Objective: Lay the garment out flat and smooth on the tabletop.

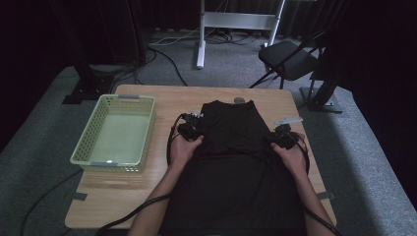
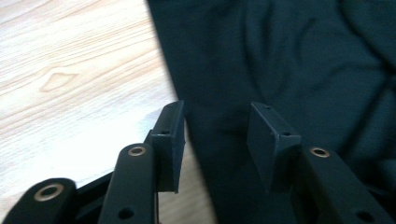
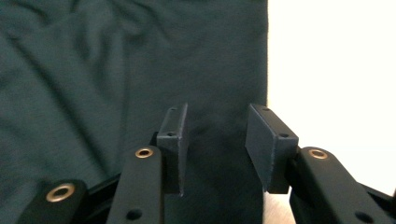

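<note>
Between both parted tools (image 2: pixel 217 140) (image 3: pixel 217 144) lies dark cloth (image 1: pixel 231 147).

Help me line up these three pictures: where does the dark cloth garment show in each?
High view: dark cloth garment spread mid-table, between both hands.
Left gripper view: garment covers the right side.
Right gripper view: garment covers the left side.
Shared landmark: the light wooden table beside its edges.

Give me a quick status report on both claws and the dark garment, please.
Left claw open at dark cloth garment's left edge. Right claw open at its right edge. Garment flat on wooden table. Pale green plastic basket off left, nothing obstructing.
</note>
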The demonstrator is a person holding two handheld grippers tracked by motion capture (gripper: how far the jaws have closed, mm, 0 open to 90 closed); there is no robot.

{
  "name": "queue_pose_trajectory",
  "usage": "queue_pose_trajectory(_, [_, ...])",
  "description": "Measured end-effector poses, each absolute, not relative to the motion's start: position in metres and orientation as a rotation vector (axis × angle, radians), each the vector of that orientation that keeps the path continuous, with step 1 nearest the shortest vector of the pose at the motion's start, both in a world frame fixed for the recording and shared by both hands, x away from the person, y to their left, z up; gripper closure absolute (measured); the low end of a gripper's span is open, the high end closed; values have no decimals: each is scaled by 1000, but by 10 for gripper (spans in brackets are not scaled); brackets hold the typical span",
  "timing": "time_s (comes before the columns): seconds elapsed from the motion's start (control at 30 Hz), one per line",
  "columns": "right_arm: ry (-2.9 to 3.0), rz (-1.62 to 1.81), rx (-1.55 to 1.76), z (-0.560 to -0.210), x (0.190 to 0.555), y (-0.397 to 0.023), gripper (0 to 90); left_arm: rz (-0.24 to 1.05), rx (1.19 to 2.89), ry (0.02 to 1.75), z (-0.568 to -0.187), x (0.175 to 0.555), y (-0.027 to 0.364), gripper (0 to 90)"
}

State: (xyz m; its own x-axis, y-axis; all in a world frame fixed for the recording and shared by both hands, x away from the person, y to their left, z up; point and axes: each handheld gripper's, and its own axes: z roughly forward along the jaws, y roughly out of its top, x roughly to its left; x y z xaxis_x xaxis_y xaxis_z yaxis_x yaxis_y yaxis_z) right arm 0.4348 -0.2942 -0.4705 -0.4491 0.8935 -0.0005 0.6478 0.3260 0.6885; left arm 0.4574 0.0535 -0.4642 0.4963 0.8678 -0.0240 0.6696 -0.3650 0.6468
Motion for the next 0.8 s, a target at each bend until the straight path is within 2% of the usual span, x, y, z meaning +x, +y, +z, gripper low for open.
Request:
queue_pose_trajectory(0.3, [2251,959,1391,-462,395,-297,566,329,2152,1080,-444,440,24,539])
queue_pose_trajectory(0.63, [2292,943,1417,-472,377,-292,559,323,2183,1100,-453,446,19,531])
queue_pose_trajectory(0.73, [2299,906,1380,-471,373,-285,600,339,2195,1116,-455,448,24,530])
queue_pose_trajectory(0.8, [2311,888,1353,-470,370,-280,669,350,2196,1131,-457,450,27,529])
